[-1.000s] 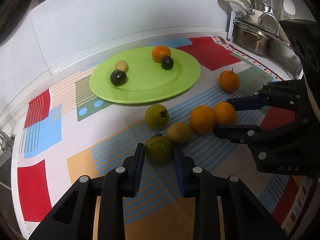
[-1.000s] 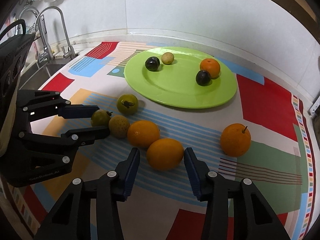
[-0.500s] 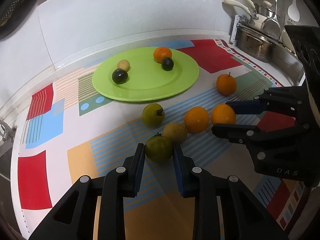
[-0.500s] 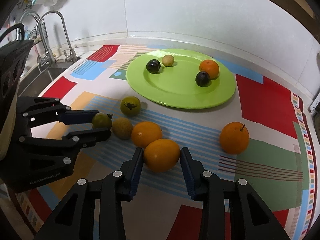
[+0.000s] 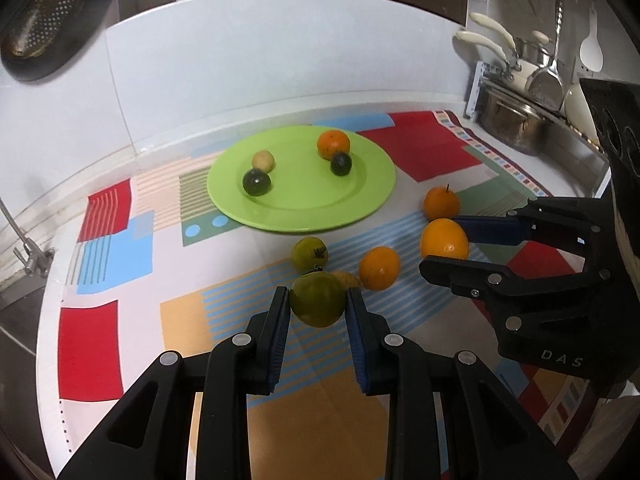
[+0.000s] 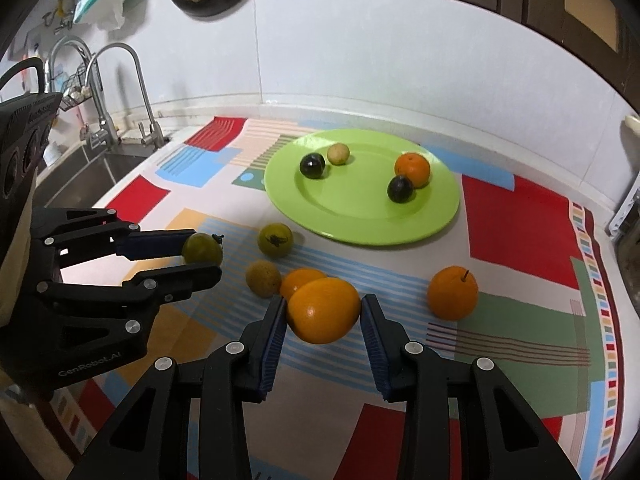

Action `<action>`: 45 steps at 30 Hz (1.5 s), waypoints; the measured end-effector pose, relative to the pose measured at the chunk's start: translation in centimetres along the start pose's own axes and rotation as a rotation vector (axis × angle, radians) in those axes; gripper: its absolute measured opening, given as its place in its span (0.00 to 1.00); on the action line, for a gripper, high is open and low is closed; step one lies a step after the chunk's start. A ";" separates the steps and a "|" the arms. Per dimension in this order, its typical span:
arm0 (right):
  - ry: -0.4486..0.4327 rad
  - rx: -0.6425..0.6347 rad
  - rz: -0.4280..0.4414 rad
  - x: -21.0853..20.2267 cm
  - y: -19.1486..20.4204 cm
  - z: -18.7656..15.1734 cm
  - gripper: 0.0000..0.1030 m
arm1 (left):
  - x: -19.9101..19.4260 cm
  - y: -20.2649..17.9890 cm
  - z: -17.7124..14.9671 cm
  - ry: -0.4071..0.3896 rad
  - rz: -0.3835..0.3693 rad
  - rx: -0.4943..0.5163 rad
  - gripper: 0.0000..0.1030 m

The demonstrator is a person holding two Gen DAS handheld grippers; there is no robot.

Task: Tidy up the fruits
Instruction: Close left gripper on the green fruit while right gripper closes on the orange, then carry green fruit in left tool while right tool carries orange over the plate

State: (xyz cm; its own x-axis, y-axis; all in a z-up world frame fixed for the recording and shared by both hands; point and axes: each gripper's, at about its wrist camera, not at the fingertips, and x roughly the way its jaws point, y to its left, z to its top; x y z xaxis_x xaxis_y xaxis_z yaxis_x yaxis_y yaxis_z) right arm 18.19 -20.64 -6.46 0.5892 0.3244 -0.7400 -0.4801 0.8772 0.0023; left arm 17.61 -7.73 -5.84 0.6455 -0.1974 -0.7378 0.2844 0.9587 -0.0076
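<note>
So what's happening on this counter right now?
A person works two handheld grippers over scattered fruit. The left gripper is shut on a green fruit, the right gripper on an orange. Both fruits appear lifted off the patterned mat. The green plate beyond holds four fruits; four more lie on the mat.

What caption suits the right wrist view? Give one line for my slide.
Right gripper clamps an orange above the patterned mat while the left gripper holds a green fruit.
</note>
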 end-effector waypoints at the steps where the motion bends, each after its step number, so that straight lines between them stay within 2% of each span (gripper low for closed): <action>1: -0.009 0.000 0.000 -0.3 0.1 0.1 0.38 | -0.1 -0.1 0.1 -0.004 0.003 -0.004 0.27; 22: -0.159 0.019 0.000 -4.4 -0.5 3.1 0.38 | -4.3 -1.1 3.8 -0.158 0.044 0.001 0.27; 35: -0.242 0.028 -0.007 -4.8 -1.8 6.7 0.38 | -3.9 -0.2 7.6 -0.218 0.064 -0.004 0.27; 45: -0.234 0.060 0.009 -2.9 -3.4 9.9 0.38 | -2.3 1.0 10.6 -0.225 0.074 -0.015 0.27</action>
State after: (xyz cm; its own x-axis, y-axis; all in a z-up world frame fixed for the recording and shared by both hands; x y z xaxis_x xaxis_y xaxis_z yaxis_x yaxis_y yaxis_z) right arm 24.53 -21.11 2.34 0.7229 0.3993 -0.5639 -0.4505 0.8912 0.0535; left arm 23.94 -8.44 3.01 0.8068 -0.1651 -0.5673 0.2204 0.9750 0.0297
